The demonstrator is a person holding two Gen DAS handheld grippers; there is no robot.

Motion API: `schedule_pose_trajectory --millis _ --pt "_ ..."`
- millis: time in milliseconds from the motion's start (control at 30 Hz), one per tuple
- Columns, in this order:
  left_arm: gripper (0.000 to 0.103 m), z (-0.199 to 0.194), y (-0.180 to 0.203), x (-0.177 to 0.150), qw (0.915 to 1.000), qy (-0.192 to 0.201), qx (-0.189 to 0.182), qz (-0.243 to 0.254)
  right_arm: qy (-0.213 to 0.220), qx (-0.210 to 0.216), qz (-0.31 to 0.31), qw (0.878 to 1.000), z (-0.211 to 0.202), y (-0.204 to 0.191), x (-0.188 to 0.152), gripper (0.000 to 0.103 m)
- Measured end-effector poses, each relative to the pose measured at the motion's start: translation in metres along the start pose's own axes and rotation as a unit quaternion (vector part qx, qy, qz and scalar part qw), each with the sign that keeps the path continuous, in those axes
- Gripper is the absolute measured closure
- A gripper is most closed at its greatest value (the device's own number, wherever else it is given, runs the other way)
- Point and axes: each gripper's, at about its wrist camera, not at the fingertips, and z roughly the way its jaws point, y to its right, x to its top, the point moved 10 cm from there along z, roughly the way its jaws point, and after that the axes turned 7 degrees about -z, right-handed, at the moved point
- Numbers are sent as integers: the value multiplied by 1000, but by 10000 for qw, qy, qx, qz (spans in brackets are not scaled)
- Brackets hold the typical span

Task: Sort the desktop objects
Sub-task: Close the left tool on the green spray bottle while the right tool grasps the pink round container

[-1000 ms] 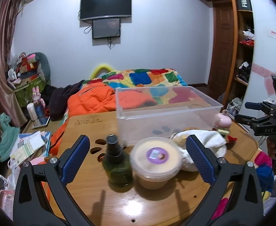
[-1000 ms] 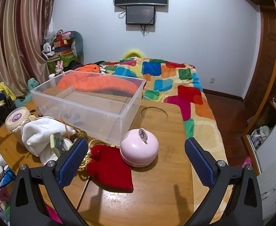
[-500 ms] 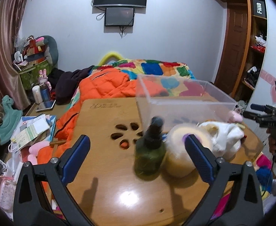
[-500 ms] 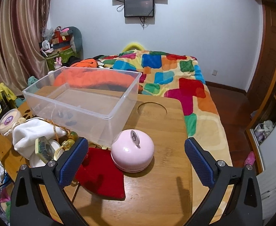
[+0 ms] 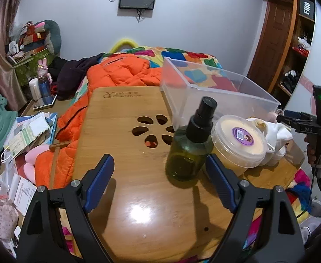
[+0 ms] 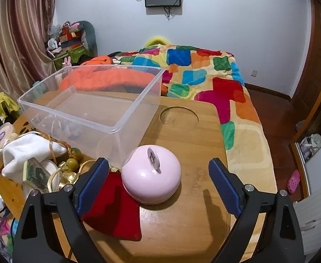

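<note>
1 clear bin (image 6: 90,107) on tabletop (image 5: 121,153). 1 green spray bottle (image 5: 190,144) upright, left of bin, by 1 tub (image 5: 239,140). 1 pink dome (image 6: 151,176) in front of bin. Left gripper (image 5: 158,183), right gripper (image 6: 158,185): spread, just been closing, pinching nothing.

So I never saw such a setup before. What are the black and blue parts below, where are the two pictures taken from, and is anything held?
No robot here: a person holds a two-finger tool in each hand, and each tool carries a camera looking along its fingers. The left gripper faces a green spray bottle and a tub. The right gripper faces a pink dome on the table; beside it lie a red cloth and a clear bin. Both grippers' fingers have just been closing, yet hold nothing.
</note>
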Motion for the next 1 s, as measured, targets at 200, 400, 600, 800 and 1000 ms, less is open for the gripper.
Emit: schedule_pose_trajectory --millis 200,400,600,800,1000 --pt "19 15 12 2 9997 -109 123 171 -132 20 -146 9998 13 -1 -1 13" --pt "25 23 14 7 9995 -150 175 222 -287 161 -97 9994 26 -2 -8 18" --pt "37 33 14 11 9992 -256 222 224 -333 275 -173 9989 29 -9 -10 21" --pt "40 38 17 17 9991 -214 272 233 -364 369 -203 9984 31 -13 -11 26" --pt "53 39 26 22 9986 -69 334 410 -375 598 -54 9975 32 -14 -13 33"
